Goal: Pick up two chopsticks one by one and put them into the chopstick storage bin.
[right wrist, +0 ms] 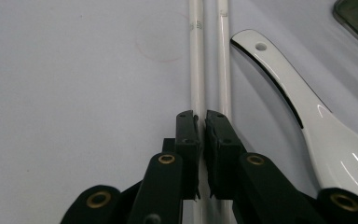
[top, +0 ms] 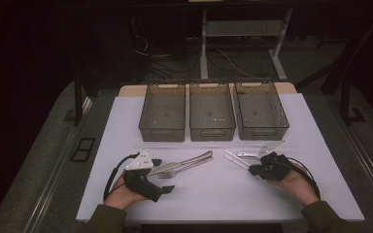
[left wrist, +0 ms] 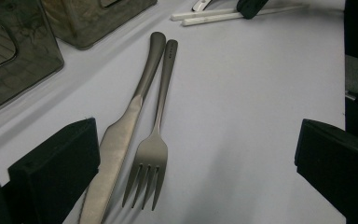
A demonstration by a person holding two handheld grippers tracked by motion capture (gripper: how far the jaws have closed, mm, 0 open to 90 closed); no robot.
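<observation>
Risk near the right hand-held gripper (right wrist: pixel 201 122): pressed together over two white chopsticks (right wrist: pixel 196 70), likely pinching just one, leaving its twin or nudging the white spoon (right wrist: pixel 317 126) alongside. Left hand-held gripper (left wrist: pixel 196 158) spread wide, fork (left wrist: pixel 151 154) and knife (left wrist: pixel 121 135) between. Farther off, three bins (top: pixel 212 114) on the surface (top: pixel 213 194).

Olive-green sleeves at both wrists, nearer than the table (top: pixel 213 194) edge. Black left gripper (top: pixel 167 175) topped by grey three-cornered plate, black cable looping behind; black right gripper (top: pixel 249 165), brass-coloured rivets on fingers (right wrist: pixel 186 135).
</observation>
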